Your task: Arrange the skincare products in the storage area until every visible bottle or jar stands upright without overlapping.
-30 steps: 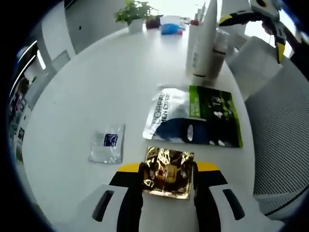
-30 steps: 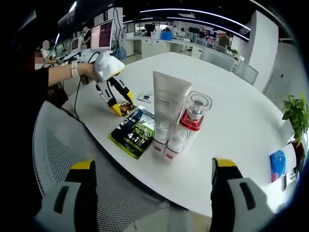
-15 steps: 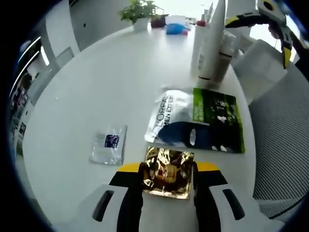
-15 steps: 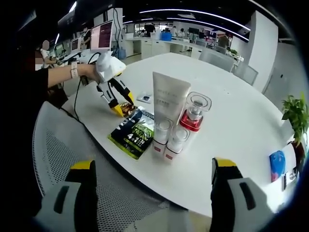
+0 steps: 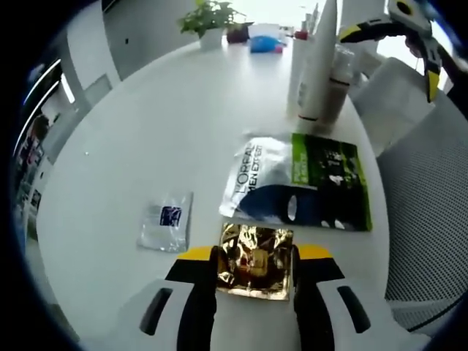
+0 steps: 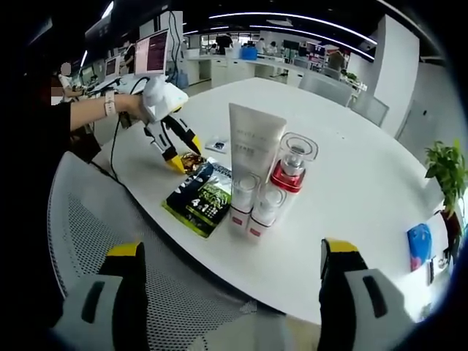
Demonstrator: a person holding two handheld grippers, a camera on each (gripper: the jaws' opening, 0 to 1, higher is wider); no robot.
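My left gripper [image 5: 254, 265] is shut on a crinkled gold foil sachet [image 5: 254, 260] just above the white table [image 5: 146, 131]; the same gripper [image 6: 181, 156] shows in the right gripper view, held by a hand. Beyond it lies a flat green and silver L'Oreal pouch [image 5: 300, 181] [image 6: 200, 197]. A tall white tube [image 6: 248, 150] [image 5: 319, 58] stands upright with two small white bottles [image 6: 253, 208] and a clear bottle with a red collar [image 6: 289, 172]. My right gripper [image 6: 228, 292] hangs open off the table edge, nothing between its jaws.
A small clear sachet with a blue label [image 5: 167, 223] lies left of the gold one. A potted plant [image 5: 212, 18] and a blue object [image 5: 262, 44] sit at the far side of the table. A mesh chair [image 6: 102, 234] stands by the near edge.
Both views shift only slightly. The gold sachet stays in my left gripper, and the bottles and pouch have not moved.
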